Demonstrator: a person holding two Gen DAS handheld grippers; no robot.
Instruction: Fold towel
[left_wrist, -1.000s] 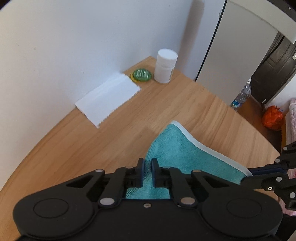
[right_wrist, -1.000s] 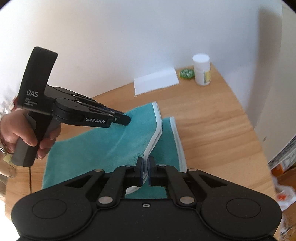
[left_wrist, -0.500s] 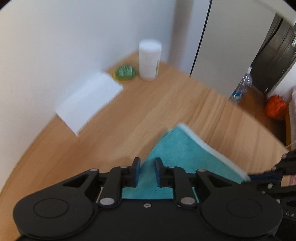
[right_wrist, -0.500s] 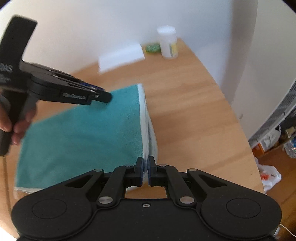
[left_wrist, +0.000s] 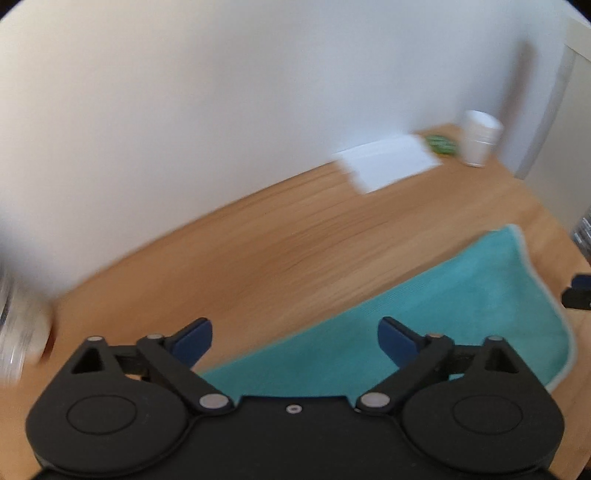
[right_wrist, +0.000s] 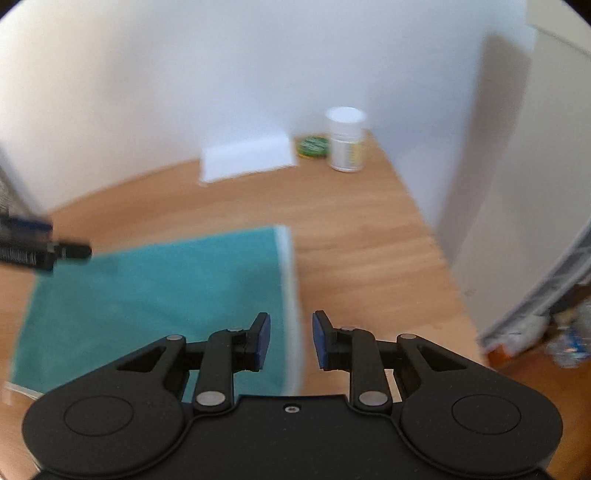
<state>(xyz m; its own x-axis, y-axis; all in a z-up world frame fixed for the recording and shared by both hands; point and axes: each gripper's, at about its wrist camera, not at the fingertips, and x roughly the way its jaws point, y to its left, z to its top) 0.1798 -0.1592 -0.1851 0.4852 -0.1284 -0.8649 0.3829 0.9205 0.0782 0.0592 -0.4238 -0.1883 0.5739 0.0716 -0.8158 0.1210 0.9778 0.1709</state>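
Below, both wrist views show a teal terry-cloth towel with a pale stitched border (right_wrist: 155, 291) lying flat on a light wooden tabletop (right_wrist: 369, 251), against a white wall. In the left wrist view, the left black two-finger gripper (left_wrist: 295, 334) has its blue-padded fingers (left_wrist: 194, 339) spread wide and released, holding nothing; the towel (left_wrist: 443, 306) lies beneath and to the right of them, its long edge running diagonally across the wood. In the right wrist view, the right black two-finger gripper (right_wrist: 291, 341) has its fingers parted, grasping nothing; the towel's pale right-hand edge passes under the gap between them. The tip of the left gripper enters this view at the left margin, over the towel's far left corner. At the far end of the table, near the wall, stand a white cylindrical plastic bottle with a white cap (right_wrist: 346, 139), a small round green-lidded tin (right_wrist: 313, 146) just beside it, and a white rectangular paper sheet (right_wrist: 246, 160). Both views are blurred by motion.
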